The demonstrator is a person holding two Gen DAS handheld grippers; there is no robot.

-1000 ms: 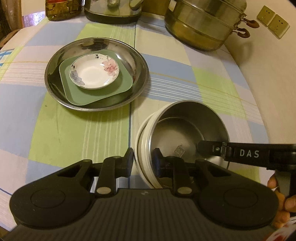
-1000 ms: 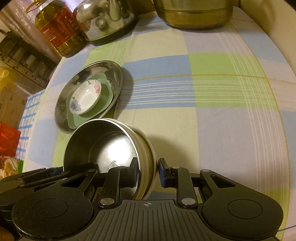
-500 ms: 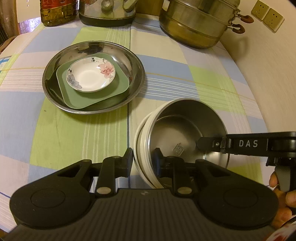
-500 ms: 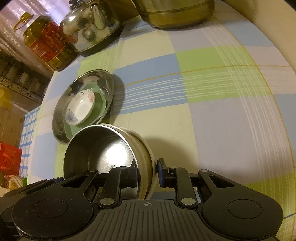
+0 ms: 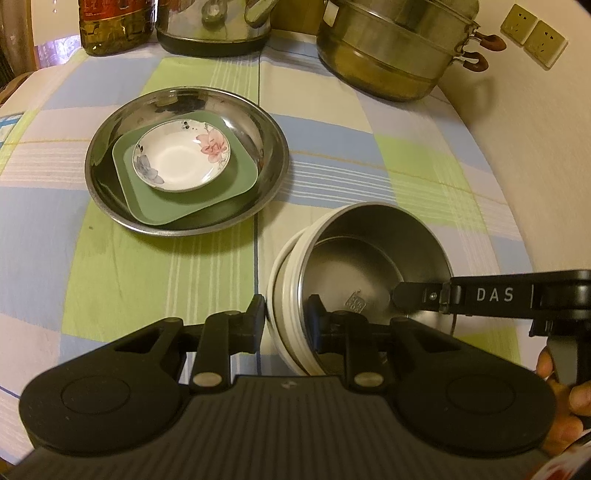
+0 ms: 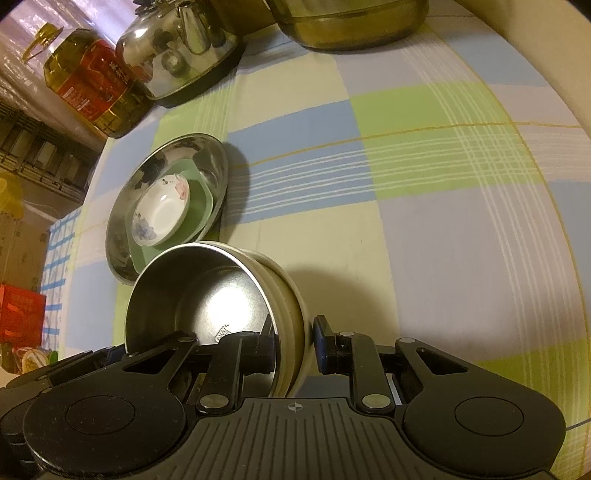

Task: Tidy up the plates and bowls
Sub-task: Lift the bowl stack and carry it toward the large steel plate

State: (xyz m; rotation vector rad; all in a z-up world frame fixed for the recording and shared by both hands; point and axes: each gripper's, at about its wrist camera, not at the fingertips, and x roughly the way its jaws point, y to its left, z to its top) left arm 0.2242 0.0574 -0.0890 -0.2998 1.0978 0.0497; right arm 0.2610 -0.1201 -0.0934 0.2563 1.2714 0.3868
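A steel bowl (image 5: 373,254) nests in a white bowl (image 5: 284,280); both are tilted and held above the checked tablecloth. My left gripper (image 5: 286,314) is shut on the near rim of the stack, one finger outside, one inside. My right gripper (image 6: 293,341) is shut on the opposite rim (image 6: 288,325) and shows in the left wrist view (image 5: 417,295). To the left, a steel plate (image 5: 266,173) holds a green square plate (image 5: 207,199) and a small flowered dish (image 5: 181,160) stacked on it.
A steel steamer pot (image 5: 395,48), a kettle (image 5: 210,26) and an oil bottle (image 5: 114,26) stand at the back. A wall with sockets (image 5: 532,33) lies to the right. The table's left edge (image 6: 62,236) borders shelves and boxes.
Both grippers have risen slightly with the bowl stack, which now sits higher and more tilted. The plate stack has not moved.
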